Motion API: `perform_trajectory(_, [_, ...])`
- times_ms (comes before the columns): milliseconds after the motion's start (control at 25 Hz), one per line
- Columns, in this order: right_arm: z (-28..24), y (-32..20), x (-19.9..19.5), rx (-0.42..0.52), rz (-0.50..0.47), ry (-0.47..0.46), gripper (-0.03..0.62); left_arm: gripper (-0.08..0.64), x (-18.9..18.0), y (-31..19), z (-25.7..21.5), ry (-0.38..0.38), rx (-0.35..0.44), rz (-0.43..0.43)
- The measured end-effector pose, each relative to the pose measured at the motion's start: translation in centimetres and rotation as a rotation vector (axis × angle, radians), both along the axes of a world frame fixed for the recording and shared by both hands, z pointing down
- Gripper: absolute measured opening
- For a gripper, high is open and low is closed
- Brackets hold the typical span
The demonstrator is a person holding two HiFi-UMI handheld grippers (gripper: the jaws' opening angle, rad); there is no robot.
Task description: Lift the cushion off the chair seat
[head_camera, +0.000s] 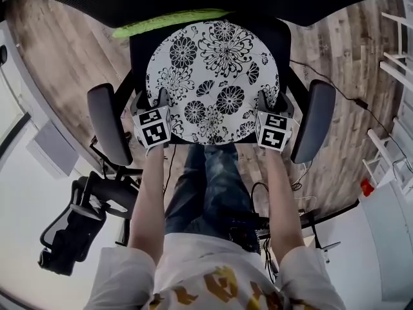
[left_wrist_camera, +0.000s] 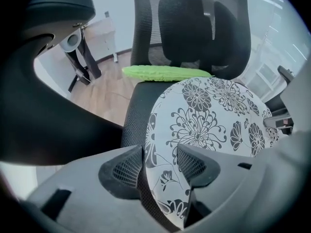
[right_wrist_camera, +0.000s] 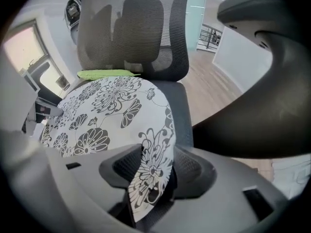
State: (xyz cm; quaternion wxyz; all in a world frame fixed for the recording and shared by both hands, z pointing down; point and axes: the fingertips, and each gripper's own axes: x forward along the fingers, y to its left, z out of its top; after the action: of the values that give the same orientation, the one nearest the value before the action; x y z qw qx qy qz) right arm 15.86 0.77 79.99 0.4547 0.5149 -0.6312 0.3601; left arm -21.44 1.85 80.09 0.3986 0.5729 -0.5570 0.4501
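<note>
The round white cushion printed with black flowers [head_camera: 213, 76] lies flat on the black mesh seat of the office chair [head_camera: 138, 49], in the upper middle of the head view. A long, bumpy green object [head_camera: 168, 22] lies behind it against the backrest. The left tool [head_camera: 153, 99] sits at the cushion's lower left rim and the right tool [head_camera: 270, 102] at its lower right rim, each just inside a grey armrest [head_camera: 110, 123].

In the left gripper view, the left tool [left_wrist_camera: 160, 165] stands wide with the cushion's rim between its pads, not yet squeezed. The right tool [right_wrist_camera: 150, 167] is also wide and straddles a slightly upturned edge. Its pads sit close to the fabric but do not appear to clamp it.

The step in hand seems to be taking hold, since the cushion is not yet raised. Next, both tools probably need to close firmly on the rim and then rise evenly, so the floppy cushion does not slip out or drag the green object.
</note>
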Motion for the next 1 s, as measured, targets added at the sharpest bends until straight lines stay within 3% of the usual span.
perform_trajectory(200, [-0.2, 0.0, -0.1, -0.006, -0.013, -0.002, 0.173, 0.165, 0.7, 0.1, 0.1, -0.001, -0.035, 0.073])
perform_trajectory(240, [-0.4, 0.0, -0.5, -0.004, -0.028, -0.001, 0.135, 0.117, 1.3, 0.1, 0.1, 0.006, -0.045, 0.096])
perform_trajectory(280, [-0.6, -0.1, -0.9, -0.001, -0.052, 0.006, 0.055, 0.066, 1.8, 0.1, 0.1, 0.008, -0.052, 0.117])
perform_trajectory(320, [-0.7, -0.1, -1.4, 0.001, -0.076, 0.018, 0.027, 0.039, 2.1, 0.0, 0.1, 0.005, -0.055, 0.131])
perform_trajectory(1000, [-1.8, -0.1, -1.4, -0.031, -0.035, -0.044, 0.023, 0.034, 2.3, -0.4, -1.4, 0.05, -0.061, 0.112])
